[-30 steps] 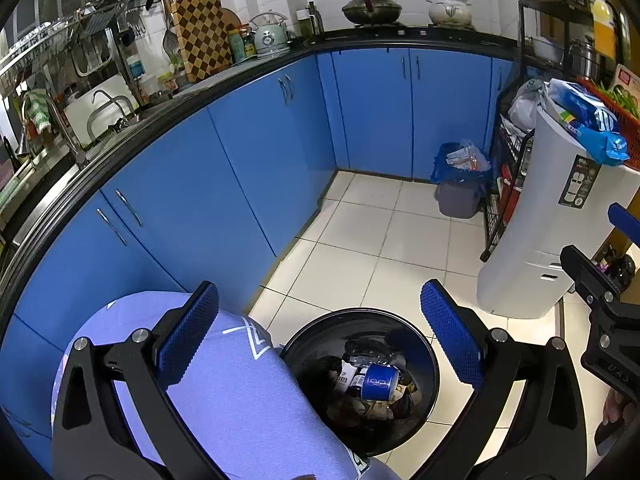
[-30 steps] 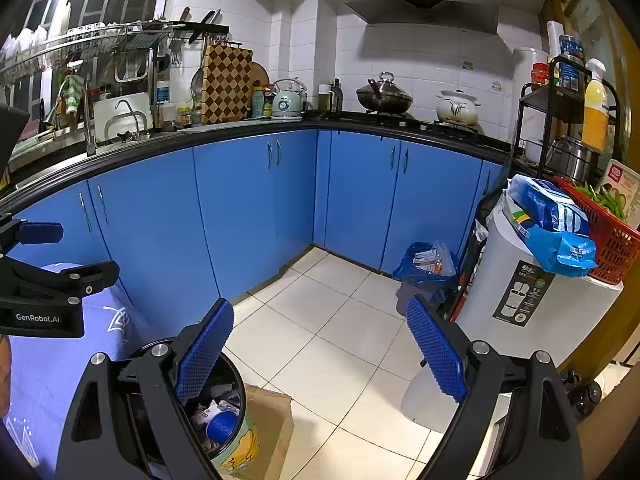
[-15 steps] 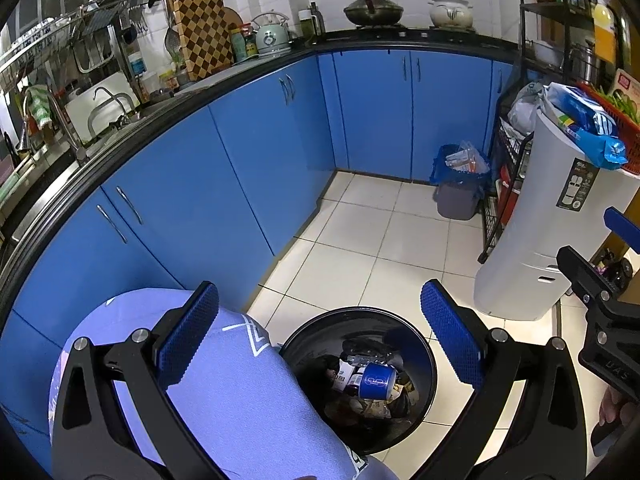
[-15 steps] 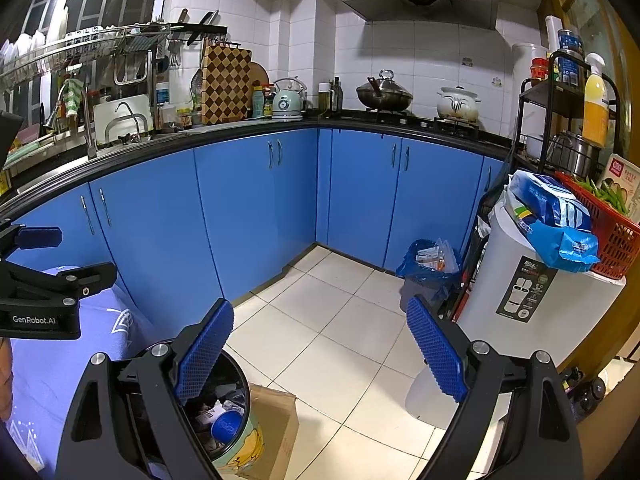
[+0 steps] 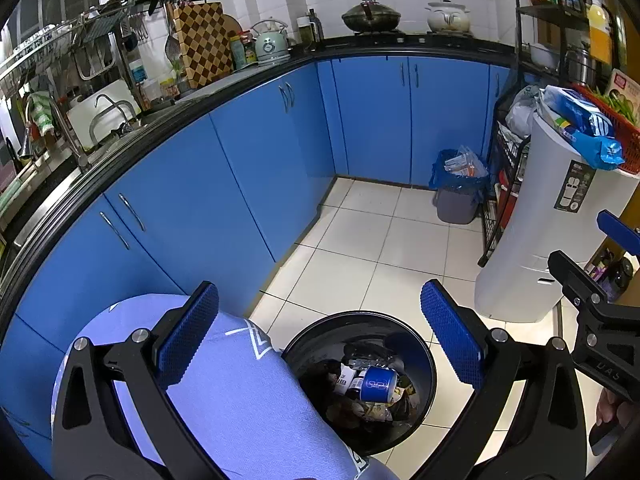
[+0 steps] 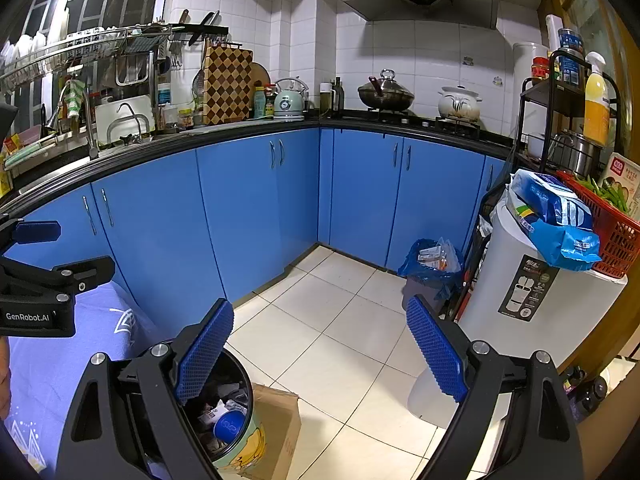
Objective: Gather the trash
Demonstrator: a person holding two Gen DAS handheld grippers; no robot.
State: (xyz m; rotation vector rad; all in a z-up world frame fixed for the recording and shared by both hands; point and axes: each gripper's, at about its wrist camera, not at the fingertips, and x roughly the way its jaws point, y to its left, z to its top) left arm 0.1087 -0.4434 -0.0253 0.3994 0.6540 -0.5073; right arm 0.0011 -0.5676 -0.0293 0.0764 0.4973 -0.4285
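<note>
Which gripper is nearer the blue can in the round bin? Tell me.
Left. The left gripper hangs open right above the round bin with the blue can between its fingers; the right gripper sits off to the bin's side.

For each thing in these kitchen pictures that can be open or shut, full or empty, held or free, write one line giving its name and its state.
Left gripper: open, holding nothing.
Right gripper: open, holding nothing.
Round bin: uncovered, trash inside.
Blue can: lying on top of the trash in the round bin.
Cabinet doors: all shut.
Blue-bagged bin: open, filled with wrappers.
Wok: lid on.
Cardboard box: on the floor beside the round bin.
</note>
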